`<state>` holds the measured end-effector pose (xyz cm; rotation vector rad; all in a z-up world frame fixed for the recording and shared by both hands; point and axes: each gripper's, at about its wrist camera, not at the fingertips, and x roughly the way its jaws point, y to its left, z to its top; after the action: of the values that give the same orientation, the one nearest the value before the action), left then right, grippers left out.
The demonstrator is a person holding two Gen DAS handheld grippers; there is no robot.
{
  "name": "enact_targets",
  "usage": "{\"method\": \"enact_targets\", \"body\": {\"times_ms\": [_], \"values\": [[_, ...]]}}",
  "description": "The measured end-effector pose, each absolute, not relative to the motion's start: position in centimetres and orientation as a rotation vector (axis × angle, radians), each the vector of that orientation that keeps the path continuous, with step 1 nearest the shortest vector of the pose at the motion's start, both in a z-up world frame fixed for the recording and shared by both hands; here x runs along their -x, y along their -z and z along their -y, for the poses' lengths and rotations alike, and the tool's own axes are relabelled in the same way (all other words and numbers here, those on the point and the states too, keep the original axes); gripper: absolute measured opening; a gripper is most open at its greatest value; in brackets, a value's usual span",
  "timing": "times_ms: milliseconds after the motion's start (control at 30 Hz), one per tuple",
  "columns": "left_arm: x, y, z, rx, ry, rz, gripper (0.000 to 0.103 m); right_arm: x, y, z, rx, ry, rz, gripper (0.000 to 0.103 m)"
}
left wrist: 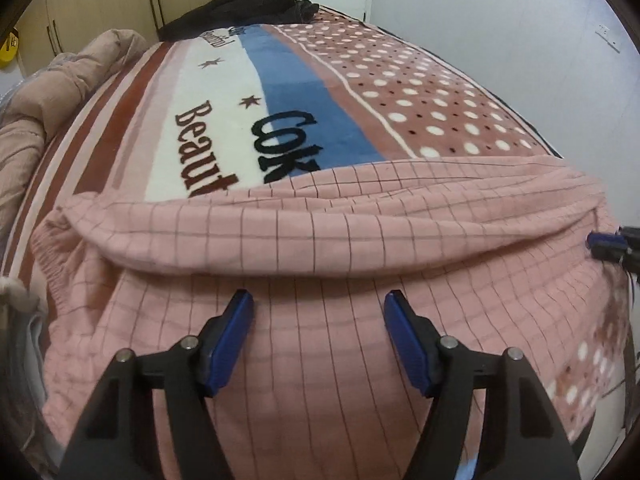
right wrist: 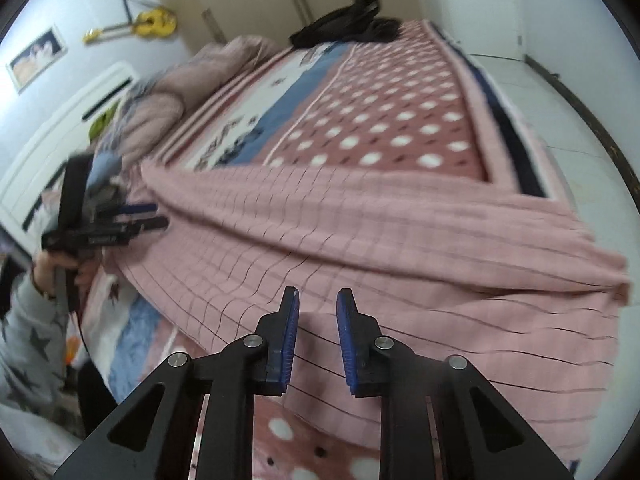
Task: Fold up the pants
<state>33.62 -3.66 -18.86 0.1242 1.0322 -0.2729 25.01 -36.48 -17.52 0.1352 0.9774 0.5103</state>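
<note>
The pink checked pants (left wrist: 320, 320) lie across the near end of the bed, with a thick folded roll (left wrist: 312, 232) along their far side. They also show in the right wrist view (right wrist: 400, 248). My left gripper (left wrist: 319, 300) is open and empty, just above the near layer of the pants. It appears at the left of the right wrist view (right wrist: 154, 216). My right gripper (right wrist: 317, 296) is open with a narrower gap and empty, over the near edge of the pants. Its tips show at the right edge of the left wrist view (left wrist: 600, 244).
The bed carries a patterned blanket (left wrist: 400, 92) with dots, stripes and lettering. A dark garment pile (left wrist: 248, 0) lies at the far end. A rumpled beige quilt (left wrist: 52, 88) lies along the left side. White floor (right wrist: 560, 120) runs along the bed's right side.
</note>
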Motion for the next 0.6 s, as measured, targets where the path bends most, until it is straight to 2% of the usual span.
{"method": "enact_targets", "body": {"times_ms": [100,167,433,600], "values": [[-34.9,19.3,3.6,-0.108,0.268,-1.041,0.066,-26.1,19.2,35.0,-0.106,-0.512,-1.014,0.014],[-35.8,19.3,3.6,-0.109,0.265,-1.038,0.066,-27.2,19.7,35.1,-0.117,-0.5,-1.026,0.011],[-40.0,17.8,3.3,-0.14,0.203,-0.981,0.066,-33.2,19.0,37.4,-0.11,-0.388,-1.006,0.011],[-42.5,18.7,2.1,-0.142,0.137,-0.999,0.066,-35.9,19.0,39.0,-0.131,-0.319,-1.0,0.011]]}}
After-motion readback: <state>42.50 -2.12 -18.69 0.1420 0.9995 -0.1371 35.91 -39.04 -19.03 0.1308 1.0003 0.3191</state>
